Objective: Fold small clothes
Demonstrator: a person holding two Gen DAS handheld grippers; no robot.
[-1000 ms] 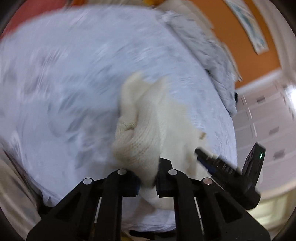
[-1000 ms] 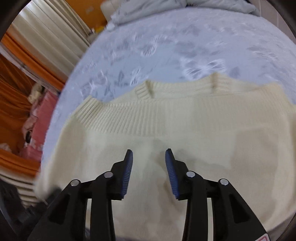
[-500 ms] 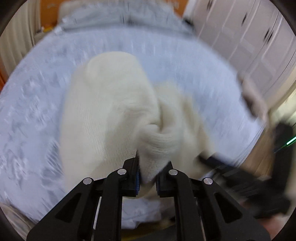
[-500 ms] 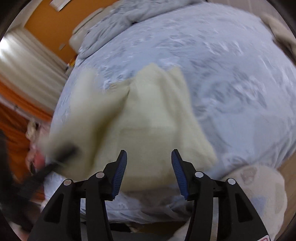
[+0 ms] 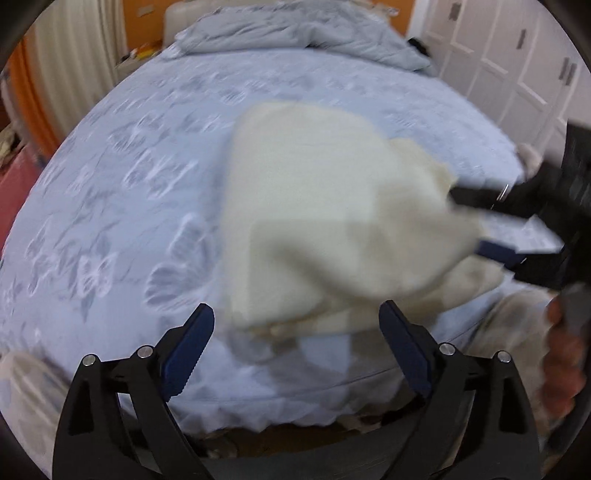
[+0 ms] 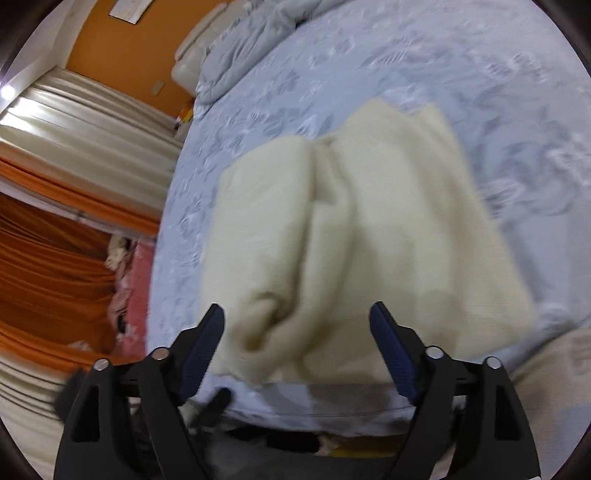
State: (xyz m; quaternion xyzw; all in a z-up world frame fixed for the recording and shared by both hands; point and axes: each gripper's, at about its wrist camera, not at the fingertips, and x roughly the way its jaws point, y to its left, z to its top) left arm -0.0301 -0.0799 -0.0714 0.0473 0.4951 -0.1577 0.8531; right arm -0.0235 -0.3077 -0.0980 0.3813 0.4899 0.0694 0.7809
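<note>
A cream knit sweater (image 5: 325,206) lies folded in a soft heap on the light blue patterned bedspread (image 5: 122,192). My left gripper (image 5: 297,317) hovers over its near edge; the jaws are opening wide and the pads touch no cloth. In the right wrist view the same sweater (image 6: 351,229) shows a rolled fold toward the left. My right gripper (image 6: 297,315) is also opening, and the sweater's near edge shows between its jaws without being pressed. From the left wrist view the right gripper (image 5: 476,225) reaches in from the right, its fingers spread at the sweater's side.
A rumpled grey duvet (image 5: 295,29) lies at the head of the bed. White wardrobe doors (image 5: 517,66) stand to the right, and orange curtains (image 6: 48,266) and a pink heap (image 6: 133,295) to the left. A person's hand (image 5: 561,354) holds the right tool. The bed's front edge (image 6: 332,413) is close below.
The left gripper has let go of the knit fold it pinched and spread wide. The right jaws have widened too. The sweater now lies folded over on the bed, and both views have swung.
</note>
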